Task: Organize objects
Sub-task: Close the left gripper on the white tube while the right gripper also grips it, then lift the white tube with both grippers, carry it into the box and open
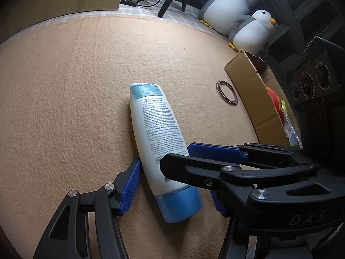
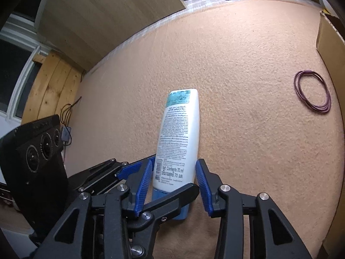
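Note:
A white tube with a blue cap [image 1: 158, 142] lies on the tan carpet, cap toward me; it also shows in the right wrist view [image 2: 180, 138]. My left gripper [image 1: 172, 185] is open, its blue pads either side of the tube's cap end. My right gripper [image 2: 172, 183] is open too, its pads close on both sides of the tube's lower body, and it reaches across from the right in the left wrist view [image 1: 215, 153]. An open cardboard box [image 1: 254, 99] stands at the right with a red item inside.
A coil of purple hair ties [image 2: 312, 90] lies on the carpet near the box; it also shows in the left wrist view [image 1: 226, 92]. Two penguin plush toys [image 1: 241, 13] sit beyond the carpet. A wooden board [image 2: 103, 15] leans at the far left.

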The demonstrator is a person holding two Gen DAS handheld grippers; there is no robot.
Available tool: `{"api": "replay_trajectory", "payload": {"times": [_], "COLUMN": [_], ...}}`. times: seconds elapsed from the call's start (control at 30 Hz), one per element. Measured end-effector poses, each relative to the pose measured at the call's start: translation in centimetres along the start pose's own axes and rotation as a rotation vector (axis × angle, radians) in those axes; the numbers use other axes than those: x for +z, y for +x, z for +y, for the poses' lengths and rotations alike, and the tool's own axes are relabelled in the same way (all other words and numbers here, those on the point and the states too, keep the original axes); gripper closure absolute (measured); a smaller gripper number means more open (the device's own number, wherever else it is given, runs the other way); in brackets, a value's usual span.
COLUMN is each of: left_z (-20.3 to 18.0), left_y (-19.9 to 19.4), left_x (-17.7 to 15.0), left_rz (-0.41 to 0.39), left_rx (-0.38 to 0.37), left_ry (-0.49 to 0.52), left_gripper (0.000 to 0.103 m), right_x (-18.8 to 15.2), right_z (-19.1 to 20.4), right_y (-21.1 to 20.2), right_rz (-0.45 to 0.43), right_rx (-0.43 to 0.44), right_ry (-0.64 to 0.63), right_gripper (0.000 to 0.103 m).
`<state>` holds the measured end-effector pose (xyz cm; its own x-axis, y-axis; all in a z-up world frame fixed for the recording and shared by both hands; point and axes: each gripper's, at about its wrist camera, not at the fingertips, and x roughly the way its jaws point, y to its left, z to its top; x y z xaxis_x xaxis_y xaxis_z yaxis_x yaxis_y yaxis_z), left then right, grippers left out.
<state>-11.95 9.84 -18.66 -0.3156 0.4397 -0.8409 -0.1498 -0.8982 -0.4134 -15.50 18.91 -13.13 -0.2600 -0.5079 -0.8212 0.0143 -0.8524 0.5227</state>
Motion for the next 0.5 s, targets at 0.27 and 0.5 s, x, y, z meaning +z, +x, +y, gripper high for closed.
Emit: {"api": "replay_trajectory", "payload": {"times": [0.27, 0.5], "left_z": [-0.9, -3.6], "left_y": [-0.5, -1.4], "left_x": [0.3, 1.4], "left_rz": [-0.024, -0.056], "left_rx": [0.02, 0.025], "left_ry": [-0.011, 0.036], "left_gripper": [0.05, 0.053], "right_x": [-0.1, -0.1], "right_z": [0.3, -0.3], "right_y": [-0.9, -2.7], "right_rz": [-0.022, -0.065], "right_rx": [-0.009, -0.016], "right_ry": [-0.011, 0.007], "right_gripper": [0.067, 0.067]}}
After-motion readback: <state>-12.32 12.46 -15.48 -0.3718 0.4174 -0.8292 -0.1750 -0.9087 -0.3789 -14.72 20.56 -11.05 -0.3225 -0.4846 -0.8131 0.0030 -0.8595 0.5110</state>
